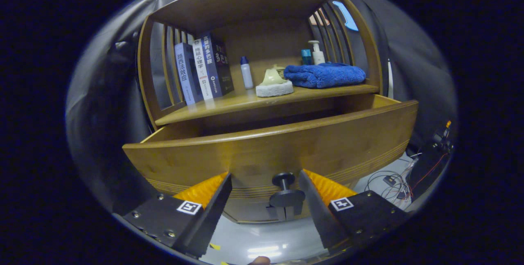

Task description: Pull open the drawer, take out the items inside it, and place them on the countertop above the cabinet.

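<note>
wooden drawer [278, 150] pulled open under the countertop [229, 103], dark knob [285, 189] centred

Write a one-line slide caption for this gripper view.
Open gripper flanks the knob of the pulled-out drawer, below a countertop holding books, bottles and a blue towel.

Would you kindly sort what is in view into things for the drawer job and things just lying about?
For the job: drawer, knob between the open gripper fingers, countertop.
Lying about: books, blue towel, bottles, cables.
</note>
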`<state>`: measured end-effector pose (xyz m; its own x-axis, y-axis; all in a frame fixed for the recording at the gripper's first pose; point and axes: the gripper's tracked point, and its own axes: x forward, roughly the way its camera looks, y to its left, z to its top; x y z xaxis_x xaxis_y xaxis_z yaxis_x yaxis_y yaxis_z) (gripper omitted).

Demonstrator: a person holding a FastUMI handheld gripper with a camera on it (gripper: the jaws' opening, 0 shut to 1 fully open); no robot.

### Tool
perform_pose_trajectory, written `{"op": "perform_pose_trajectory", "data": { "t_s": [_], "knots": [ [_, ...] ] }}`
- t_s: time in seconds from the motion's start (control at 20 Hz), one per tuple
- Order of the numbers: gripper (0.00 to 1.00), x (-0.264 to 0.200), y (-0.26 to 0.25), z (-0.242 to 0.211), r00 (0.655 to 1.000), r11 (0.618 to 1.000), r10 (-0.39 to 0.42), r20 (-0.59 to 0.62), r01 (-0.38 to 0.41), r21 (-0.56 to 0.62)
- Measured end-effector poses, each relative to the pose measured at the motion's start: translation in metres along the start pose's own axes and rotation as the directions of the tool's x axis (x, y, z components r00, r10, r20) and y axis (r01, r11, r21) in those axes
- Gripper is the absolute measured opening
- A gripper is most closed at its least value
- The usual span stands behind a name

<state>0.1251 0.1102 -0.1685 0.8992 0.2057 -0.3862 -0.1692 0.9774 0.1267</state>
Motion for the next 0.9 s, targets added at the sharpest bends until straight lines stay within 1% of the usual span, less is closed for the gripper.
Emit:
{"op": "perform_pose_trajectory", "data": {
  "t_s": [0.2, 0.9],
  "knots": [
    [0.98, 0.015, 0.003, 0.003, 1.0, 1.0, -0.008, -0.001, 0.008, 0.003],
    [0.99, 0.035, 0.004, 0.012, 1.0, 1.0, -0.007, -0.005, 0.007, 0.02]
  ]
}}
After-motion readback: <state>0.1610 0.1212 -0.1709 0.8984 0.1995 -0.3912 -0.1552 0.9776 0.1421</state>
